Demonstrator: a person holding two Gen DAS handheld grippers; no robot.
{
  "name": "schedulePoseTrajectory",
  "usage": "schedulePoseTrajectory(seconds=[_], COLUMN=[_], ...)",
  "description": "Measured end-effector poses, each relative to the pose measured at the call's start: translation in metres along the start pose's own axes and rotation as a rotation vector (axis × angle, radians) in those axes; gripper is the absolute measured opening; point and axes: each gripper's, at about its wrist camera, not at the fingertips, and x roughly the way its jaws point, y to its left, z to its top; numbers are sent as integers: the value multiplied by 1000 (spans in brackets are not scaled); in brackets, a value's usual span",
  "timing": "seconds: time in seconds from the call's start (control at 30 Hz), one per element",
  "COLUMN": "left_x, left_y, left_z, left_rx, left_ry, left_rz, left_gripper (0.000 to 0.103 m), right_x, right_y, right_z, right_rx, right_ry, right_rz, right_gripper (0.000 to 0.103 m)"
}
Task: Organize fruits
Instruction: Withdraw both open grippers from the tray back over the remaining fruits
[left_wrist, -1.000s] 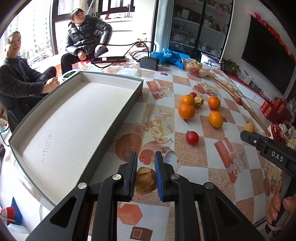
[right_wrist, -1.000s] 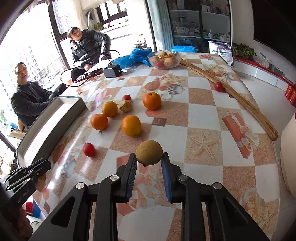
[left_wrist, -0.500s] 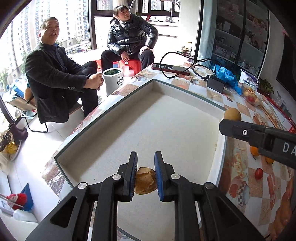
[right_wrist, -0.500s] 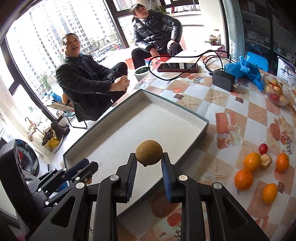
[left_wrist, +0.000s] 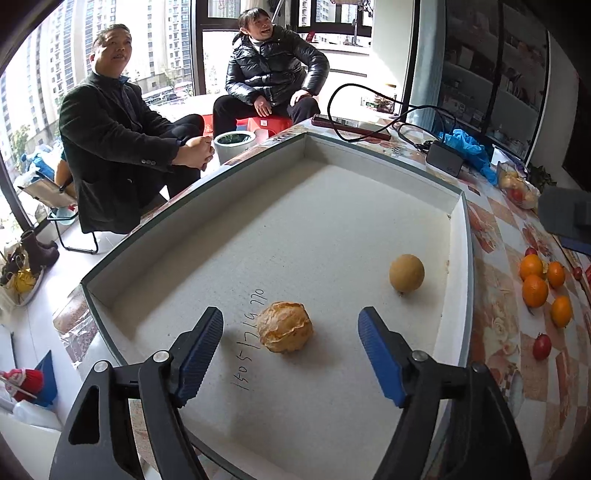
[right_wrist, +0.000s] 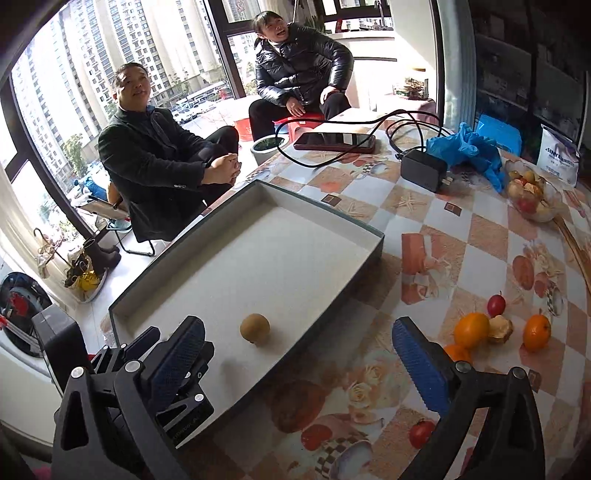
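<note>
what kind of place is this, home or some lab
Most likely a home, probably a living or dining room in a high-rise flat. A patterned tablecloth covers the table, two people sit chatting by big windows facing apartment towers, and a fruit bowl stands by shelves.

Tray (left_wrist: 466, 236) floor lies open beyond wrinkled fruit (left_wrist: 284, 327) and, seemingly, round fruit (left_wrist: 406, 273).
</note>
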Motion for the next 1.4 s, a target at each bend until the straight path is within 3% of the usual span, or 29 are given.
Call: schedulePoseTrajectory(seconds=[0.2,0.33,0.43,0.57,0.7,0.87,1.4], left_x=[-24,-55,-77,-88,-78,-56,-46], left_y=[-15,-33,-63,-118,-163,-180,-175], left_z=[-7,-8,-11,-27,-48,-62,-69], left_rx=[27,89,177,308,373,353,298], left_ry=[-29,-76,-97,-40,0,35,11], left_rz=[7,-47,-132,-264,-243,-197,-212], left_gripper=[80,82,84,84,84,84,88], right_x=[-44,-73,-87,-94,-99,-93,-94], right_y=[-62,-117,-160,-204,-231,-232,-233], right_z=[-32,-66,-93,-132,-166,-181,-183], right_rx=[99,228,331,431,498,465,471], right_ry=[-43,-73,-63,-2,22,19,-3], right_rz=[-157,-273,-359,-474,-533,-611,-610], right_gripper=[102,102,102,102,102,102,102])
